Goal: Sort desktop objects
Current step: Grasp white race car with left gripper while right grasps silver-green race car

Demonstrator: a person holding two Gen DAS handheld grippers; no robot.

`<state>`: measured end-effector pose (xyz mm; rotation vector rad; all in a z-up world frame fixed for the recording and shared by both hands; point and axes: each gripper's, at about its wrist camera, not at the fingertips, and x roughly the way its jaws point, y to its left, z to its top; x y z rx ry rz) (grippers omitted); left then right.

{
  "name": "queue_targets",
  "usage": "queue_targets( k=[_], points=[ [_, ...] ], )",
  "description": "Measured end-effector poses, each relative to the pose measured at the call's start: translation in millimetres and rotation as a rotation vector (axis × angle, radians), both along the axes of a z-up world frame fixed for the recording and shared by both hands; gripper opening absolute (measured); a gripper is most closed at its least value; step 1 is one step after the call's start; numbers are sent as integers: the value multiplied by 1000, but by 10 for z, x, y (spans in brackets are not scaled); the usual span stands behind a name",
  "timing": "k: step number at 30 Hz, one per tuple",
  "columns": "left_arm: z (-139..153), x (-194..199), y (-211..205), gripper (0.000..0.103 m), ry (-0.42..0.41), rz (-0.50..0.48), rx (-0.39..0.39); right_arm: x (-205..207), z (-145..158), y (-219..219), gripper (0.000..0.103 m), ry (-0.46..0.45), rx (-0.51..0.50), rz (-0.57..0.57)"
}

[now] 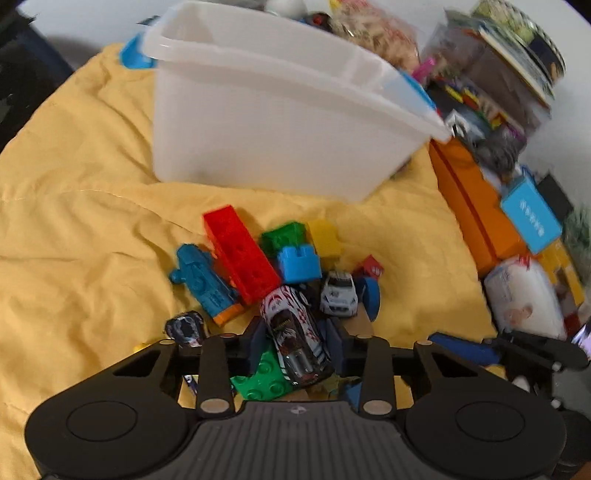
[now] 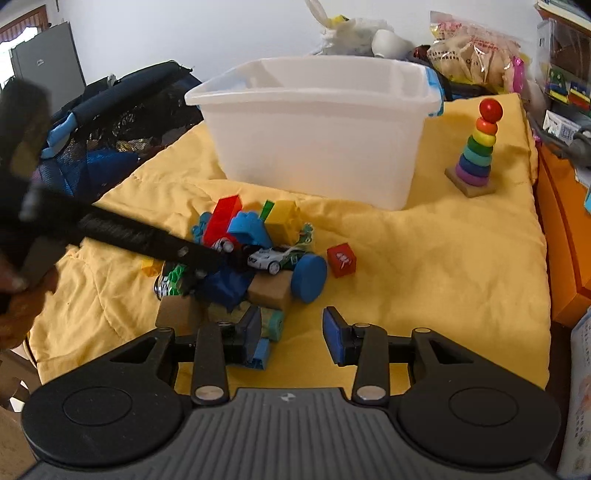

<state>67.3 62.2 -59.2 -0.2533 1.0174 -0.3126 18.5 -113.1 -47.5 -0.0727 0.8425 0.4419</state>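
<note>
Toys sit heaped just in front of white bin. Your L gripper clamps red-white car; R gripper partly open, holding nothing.

A heap of toys lies on the cloth-covered surface, with the storage bin behind it. A ring stacker stands right of the bin, well apart from the heap.

— What lies around the yellow cloth?
— An orange box along its right edge, and a dark blue mesh frame off its left edge.
— And beyond it?
— A white plastic bag and a clear snack bag sit at its far edge. A grey cabinet stands beyond its far left corner.
</note>
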Motion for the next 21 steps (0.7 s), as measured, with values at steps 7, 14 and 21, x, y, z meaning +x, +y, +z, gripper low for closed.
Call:
queue_targets(
  k=[7,14,21],
  points=[
    [-11,-104,-86,37,-36,-47,45,71,41,10,41,-20,-10,-4],
    [155,-427,-150,34,-118,-150,184,243,105,108,41,-4,47,25],
    [28,-612,14,32,-57,-125,152,596,78,335,41,82,90,-26]
  ],
)
